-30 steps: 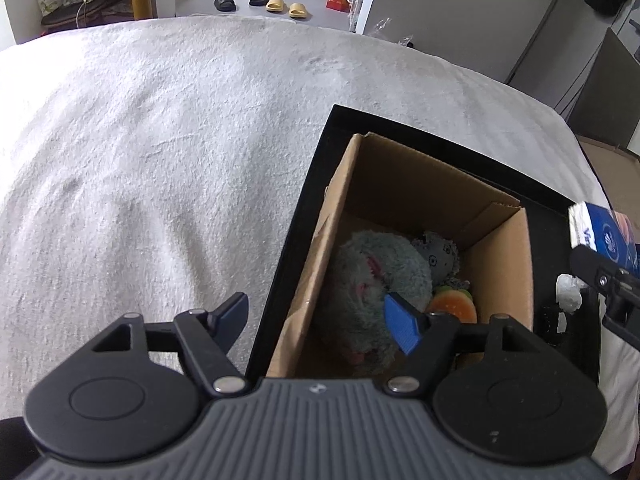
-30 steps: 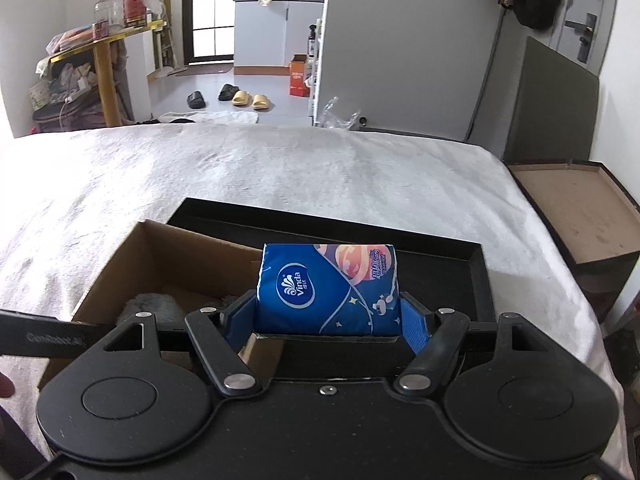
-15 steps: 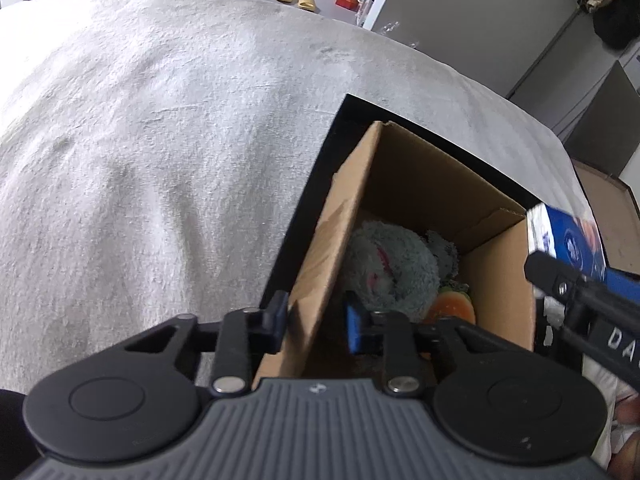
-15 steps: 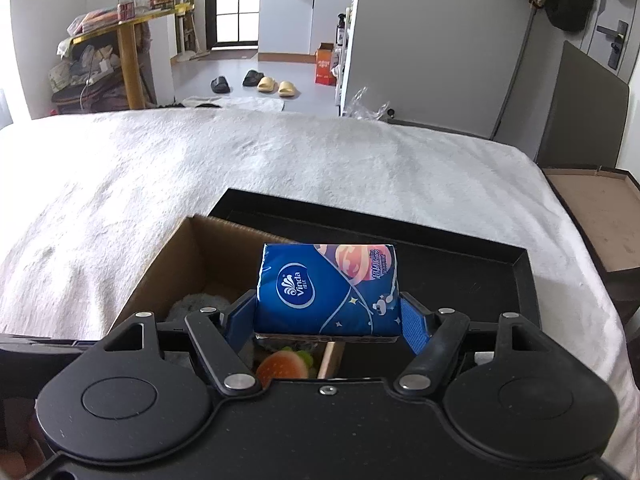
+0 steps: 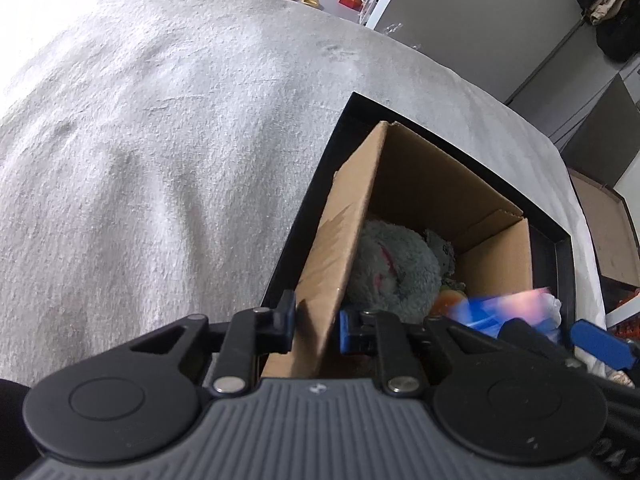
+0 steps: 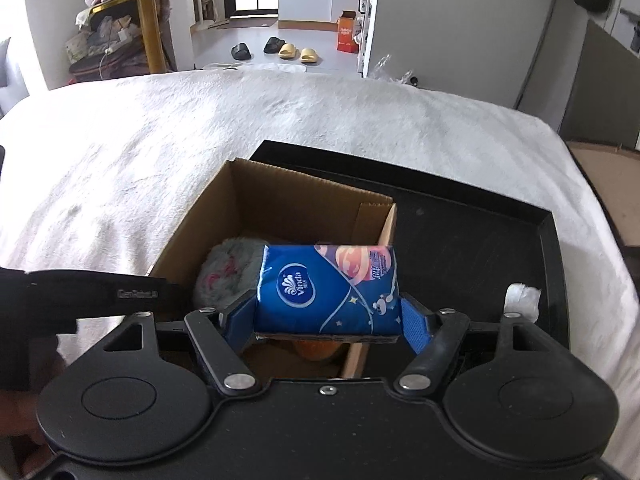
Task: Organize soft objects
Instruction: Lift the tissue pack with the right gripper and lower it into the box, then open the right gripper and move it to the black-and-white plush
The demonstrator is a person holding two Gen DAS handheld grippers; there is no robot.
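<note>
An open cardboard box (image 5: 420, 176) stands in a black tray (image 5: 552, 248) on the bed. My left gripper (image 5: 318, 322) is shut on the box's near left wall. Inside lie a grey plush toy (image 5: 396, 260) and an orange soft toy (image 5: 448, 300). My right gripper (image 6: 326, 320) hovers over the box (image 6: 280, 200), its jaws opening. A blue tissue pack (image 6: 324, 288) sits between them, tilted, and the right pad stands just off it. In the left wrist view the tissue pack (image 5: 504, 308) is a blur over the box's right side.
A white blanket (image 6: 200, 140) covers the bed all round the tray (image 6: 480, 248). A crumpled white wad (image 6: 522, 298) lies in the tray's right part. A brown carton (image 6: 600, 160) stands off the bed's right edge. Slippers (image 6: 296, 52) lie on the far floor.
My left gripper closed onto the box wall and has stayed there. My right gripper carried the tissue pack leftward over the box, and its jaws have spread apart.
</note>
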